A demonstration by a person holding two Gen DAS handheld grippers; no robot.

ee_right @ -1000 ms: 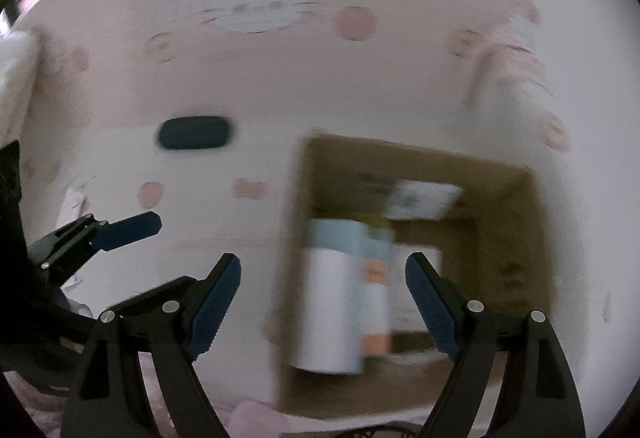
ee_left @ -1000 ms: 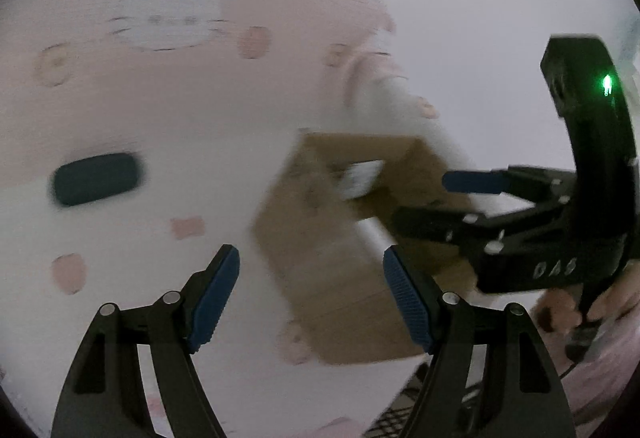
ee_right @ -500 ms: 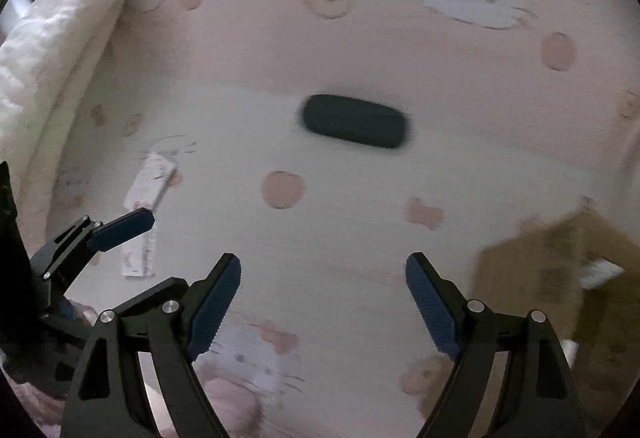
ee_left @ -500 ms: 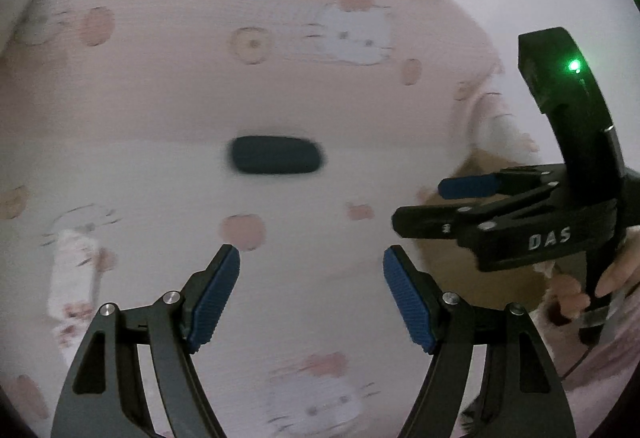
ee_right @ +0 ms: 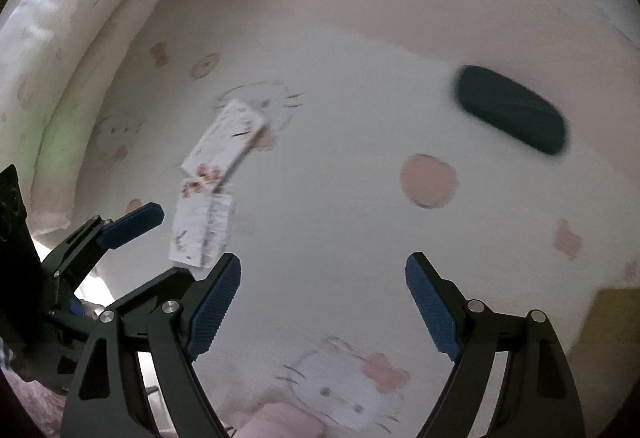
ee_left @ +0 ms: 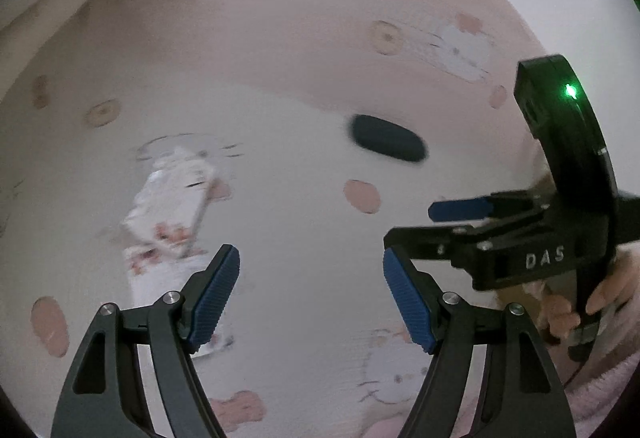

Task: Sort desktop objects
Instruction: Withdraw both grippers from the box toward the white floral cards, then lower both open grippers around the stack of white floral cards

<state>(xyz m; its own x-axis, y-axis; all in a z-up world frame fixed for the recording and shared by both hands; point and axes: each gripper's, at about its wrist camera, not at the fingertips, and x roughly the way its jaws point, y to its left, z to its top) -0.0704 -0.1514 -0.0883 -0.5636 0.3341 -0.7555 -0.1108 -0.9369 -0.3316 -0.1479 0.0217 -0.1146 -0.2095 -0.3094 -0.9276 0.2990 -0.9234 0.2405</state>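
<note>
A white packet with a pink flower print (ee_left: 172, 206) (ee_right: 224, 142) lies on the patterned cloth, with a second white packet (ee_right: 202, 230) (ee_left: 160, 278) just below it. A dark oval case (ee_left: 386, 138) (ee_right: 512, 110) lies further right. My left gripper (ee_left: 312, 294) hangs open above the cloth, its left finger close to the lower packet, nothing between its fingers. My right gripper (ee_right: 322, 306) is open too, over bare cloth between the packets and the case. In the left wrist view the right gripper (ee_left: 416, 234) shows at the right, held by a hand (ee_left: 572, 314).
The cloth (ee_right: 360, 38) is pink and white with cartoon cat prints. A rolled white blanket (ee_right: 80, 18) runs along the left side. A corner of a brown cardboard box (ee_right: 612, 314) shows at the lower right of the right wrist view.
Both grippers have swung left, away from the cardboard box with items in it. The dark case has shifted right in both views and the white packets have come into view.
</note>
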